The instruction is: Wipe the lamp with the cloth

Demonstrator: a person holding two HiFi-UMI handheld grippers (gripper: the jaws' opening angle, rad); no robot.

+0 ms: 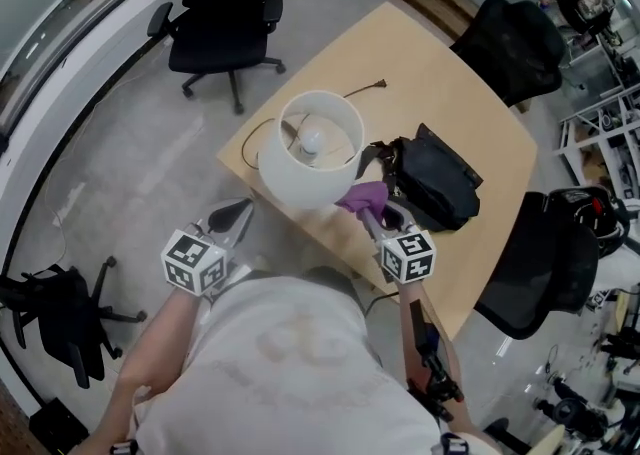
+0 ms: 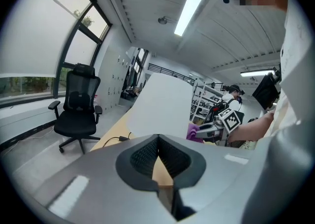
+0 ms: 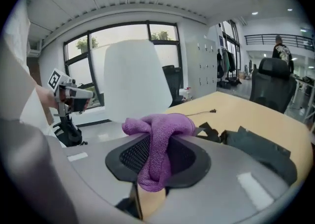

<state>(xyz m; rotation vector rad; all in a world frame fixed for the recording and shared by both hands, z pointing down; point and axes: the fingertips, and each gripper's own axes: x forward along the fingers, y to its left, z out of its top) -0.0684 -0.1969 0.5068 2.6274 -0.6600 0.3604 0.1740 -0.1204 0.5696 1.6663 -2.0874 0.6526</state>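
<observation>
The lamp's white shade stands over the near corner of the wooden table, with its bulb showing from above. Just right of the shade's lower edge, my right gripper is shut on a purple cloth. In the right gripper view the cloth is bunched between the jaws and drapes over their tips, with the shade close behind it. Left of the lamp and off the table's edge, my left gripper is shut with nothing in it. In the left gripper view its pads meet, and the shade rises just beyond them.
A black bag lies on the table right of the lamp, close to my right gripper. A thin cable runs across the table behind the shade. Black office chairs stand at the far left, far right and near right.
</observation>
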